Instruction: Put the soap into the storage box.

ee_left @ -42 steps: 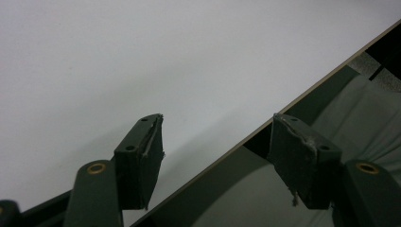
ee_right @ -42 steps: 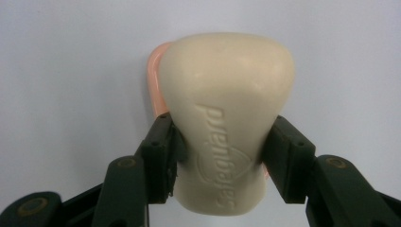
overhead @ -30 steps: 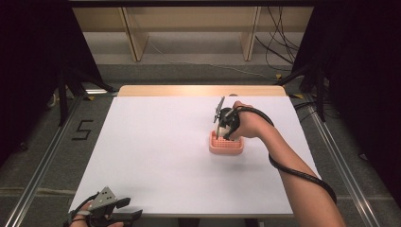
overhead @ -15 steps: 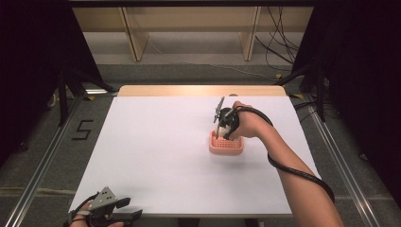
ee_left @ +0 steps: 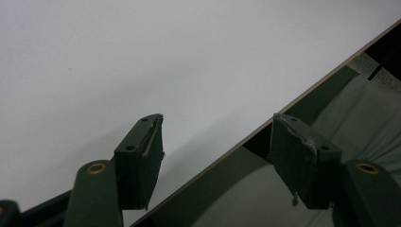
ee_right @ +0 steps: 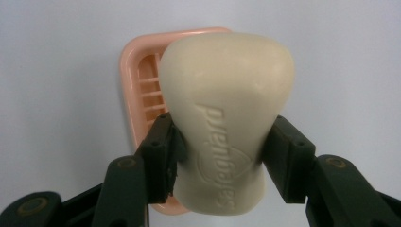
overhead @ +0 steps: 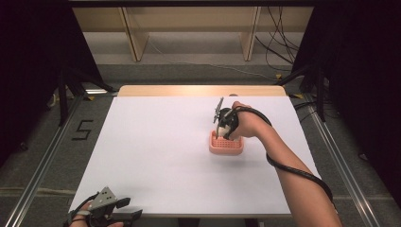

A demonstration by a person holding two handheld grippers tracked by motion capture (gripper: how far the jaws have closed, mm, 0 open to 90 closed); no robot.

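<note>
A cream bar of soap (ee_right: 227, 123) with raised lettering sits between the jaws of my right gripper (ee_right: 222, 151), which is shut on it at its waist. Right below the soap lies a pink slatted soap dish (ee_right: 142, 80) on the white table. In the high view the right gripper (overhead: 224, 130) points down over the pink dish (overhead: 227, 145) at the table's middle right. My left gripper (overhead: 135, 213) rests at the table's near left corner. Its jaws stand open over the table edge with nothing between them (ee_left: 217, 156).
The white table top (overhead: 156, 151) has a wooden strip along its far edge (overhead: 198, 91). A black cable (overhead: 293, 170) trails along the right forearm. Metal rails run on the floor at both sides, and wooden shelf legs stand beyond the table.
</note>
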